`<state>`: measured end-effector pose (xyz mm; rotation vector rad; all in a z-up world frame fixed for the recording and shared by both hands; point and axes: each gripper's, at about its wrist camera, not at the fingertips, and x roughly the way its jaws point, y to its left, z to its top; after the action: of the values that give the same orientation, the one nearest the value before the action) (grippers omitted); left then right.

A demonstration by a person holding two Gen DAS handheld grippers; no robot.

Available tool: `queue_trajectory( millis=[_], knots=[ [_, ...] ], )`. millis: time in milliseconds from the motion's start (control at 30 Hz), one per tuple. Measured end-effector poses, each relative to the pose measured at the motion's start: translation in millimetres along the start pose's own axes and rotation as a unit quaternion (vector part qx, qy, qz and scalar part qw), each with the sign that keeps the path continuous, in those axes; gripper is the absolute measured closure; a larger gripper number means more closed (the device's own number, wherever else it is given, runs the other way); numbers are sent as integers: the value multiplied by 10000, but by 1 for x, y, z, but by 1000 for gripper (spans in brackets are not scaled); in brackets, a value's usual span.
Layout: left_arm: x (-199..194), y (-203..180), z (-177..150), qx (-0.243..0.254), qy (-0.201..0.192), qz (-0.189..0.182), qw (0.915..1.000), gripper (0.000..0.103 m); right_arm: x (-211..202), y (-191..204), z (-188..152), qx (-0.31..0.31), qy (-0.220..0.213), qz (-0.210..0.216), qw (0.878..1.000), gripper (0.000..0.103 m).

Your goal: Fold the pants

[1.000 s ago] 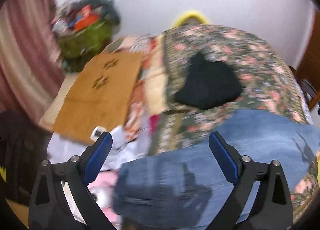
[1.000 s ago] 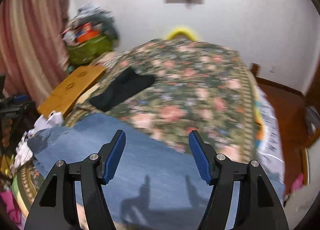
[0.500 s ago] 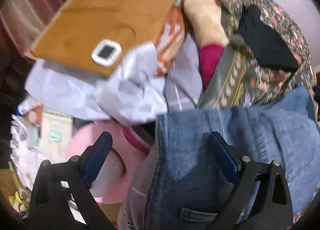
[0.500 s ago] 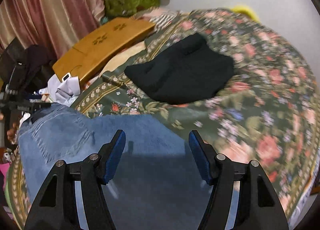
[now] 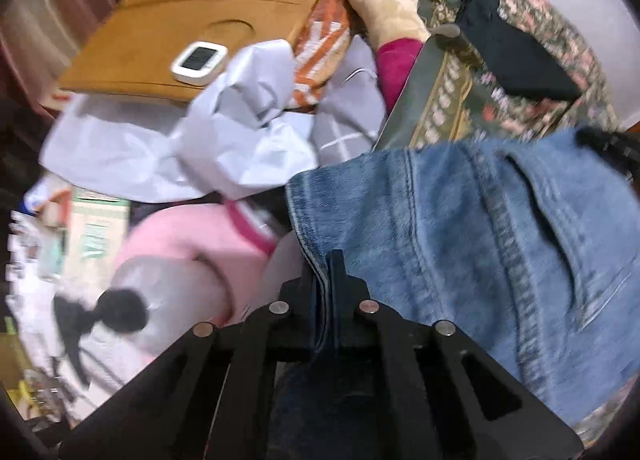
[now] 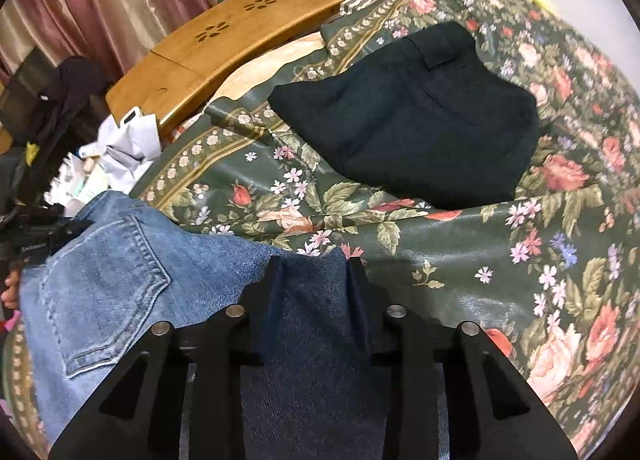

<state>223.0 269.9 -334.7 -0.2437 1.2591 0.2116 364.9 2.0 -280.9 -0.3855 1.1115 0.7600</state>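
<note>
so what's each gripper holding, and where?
Both hold the jeans: left gripper pinches the waistband edge, right gripper a bunched fold of denim.

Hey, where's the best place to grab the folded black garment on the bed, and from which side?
Judging by its pose, take the black garment at its near folded edge, coming in low from the jeans side. It lies flat on the floral bedspread, and that thick edge faces the fingers.

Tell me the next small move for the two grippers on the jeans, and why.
Probably lift both together: the left gripper is shut on the jeans at the waistband edge, the right gripper on a bunched fold, and the denim lies flat on the floral bedspread.
</note>
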Motion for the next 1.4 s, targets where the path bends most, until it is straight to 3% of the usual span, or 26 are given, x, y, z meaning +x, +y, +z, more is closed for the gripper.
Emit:
queue_trajectory(
  millis=[300, 367, 467, 533, 600, 667, 767, 867, 1000, 1100, 1300, 1400],
  knots=[
    [-8, 12, -20, -4, -20, 264, 9996, 91, -3, 8, 1, 8, -132, -544, 9984, 78],
    [-16, 14, -18, -12, -48, 502, 9987, 90, -11, 12, 0, 27, -208, -693, 9974, 78],
    [-43, 24, -19, 10, -296, 644, 9975, 90, -35, 11, -2, 257, -406, -934, 9945, 75],
    [-67, 24, -18, 89, -549, 642, 9964, 88, -59, 10, -8, 353, -570, -842, 9942, 74],
    [-89, 16, -19, 303, -807, 583, 9946, 77, -81, 14, -17, 391, -688, -712, 9943, 73],
    [-103, 4, -18, 478, -1021, 457, 9926, 48, -101, 22, -31, 372, -771, -543, 9948, 64],
    [-114, -23, -15, 778, -1242, 96, 9892, 36, -120, 38, -54, 362, -853, -378, 9950, 54],
    [-102, -50, -10, 994, -1075, -142, 9891, 33, -120, 51, -74, 492, -744, -231, 9957, 53],
    [-63, -73, -14, 1277, -474, -274, 9903, 33, -100, 58, -103, 731, -343, -155, 9966, 53],
    [-42, -77, -30, 1422, -177, -229, 9894, 33, -105, 62, -126, 945, -542, -147, 9939, 53],
    [-49, -78, -53, 1556, -408, -83, 9869, 32, -126, 52, -143, 1146, -445, 212, 9922, 53],
    [-51, -77, -57, 1534, -477, -28, 9870, 33, -143, 27, -143, 1465, -788, 29, 9861, 51]
  ],
)
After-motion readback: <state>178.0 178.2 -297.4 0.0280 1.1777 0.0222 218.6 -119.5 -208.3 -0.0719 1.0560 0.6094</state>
